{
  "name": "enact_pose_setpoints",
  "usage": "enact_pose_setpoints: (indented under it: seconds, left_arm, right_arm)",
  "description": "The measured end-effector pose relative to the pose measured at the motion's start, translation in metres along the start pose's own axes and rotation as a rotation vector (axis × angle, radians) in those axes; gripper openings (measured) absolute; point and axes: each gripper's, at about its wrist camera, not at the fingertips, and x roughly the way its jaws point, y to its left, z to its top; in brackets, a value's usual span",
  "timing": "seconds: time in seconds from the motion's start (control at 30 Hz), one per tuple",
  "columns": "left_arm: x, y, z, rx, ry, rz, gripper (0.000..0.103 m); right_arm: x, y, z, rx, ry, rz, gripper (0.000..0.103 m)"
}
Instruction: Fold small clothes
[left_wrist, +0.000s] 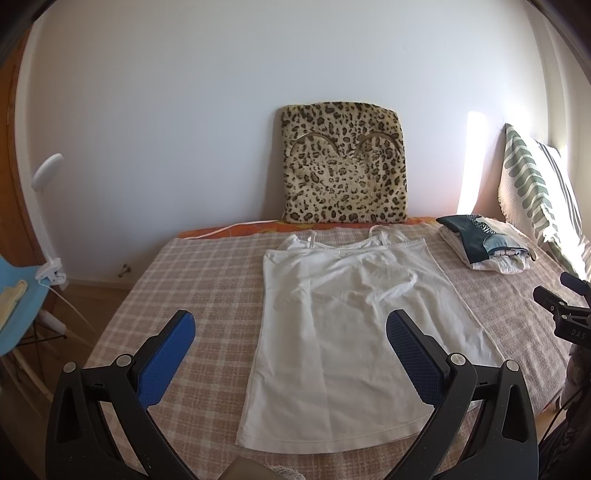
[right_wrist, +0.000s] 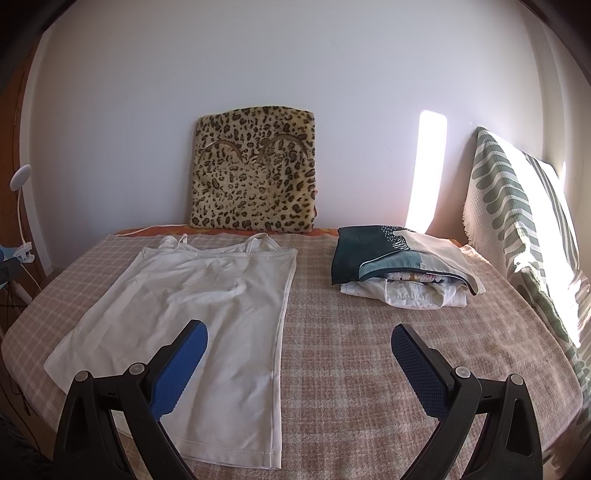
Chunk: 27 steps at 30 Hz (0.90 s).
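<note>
A white strappy top (left_wrist: 343, 328) lies flat and spread out on the checked bedspread (left_wrist: 207, 280), straps toward the wall, hem toward me. My left gripper (left_wrist: 290, 332) hovers open above the hem end, its blue pads wide apart with nothing between them. In the right wrist view the same white top (right_wrist: 207, 317) lies to the left, and my right gripper (right_wrist: 299, 341) stands open over the top's right edge and the bare bedspread (right_wrist: 369, 350). Part of the right gripper's black frame (left_wrist: 565, 314) shows at the right edge of the left wrist view.
A pile of folded clothes (right_wrist: 399, 266) sits at the back right of the bed. A leopard-print cushion (right_wrist: 255, 170) leans on the wall behind the top. A green-and-white pillow (right_wrist: 517, 229) stands at the right. A blue chair (left_wrist: 18, 302) and clip lamp (left_wrist: 48, 221) are left of the bed.
</note>
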Motion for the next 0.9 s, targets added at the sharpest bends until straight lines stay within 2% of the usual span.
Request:
enact_pose_setpoints:
  seconds: [0.9]
  left_arm:
    - [-0.0004,0.0001,-0.0010,0.000,-0.002,0.001,0.103]
  right_arm:
    - [-0.0004,0.0024,0.0037,-0.001,-0.003,0.001,0.101]
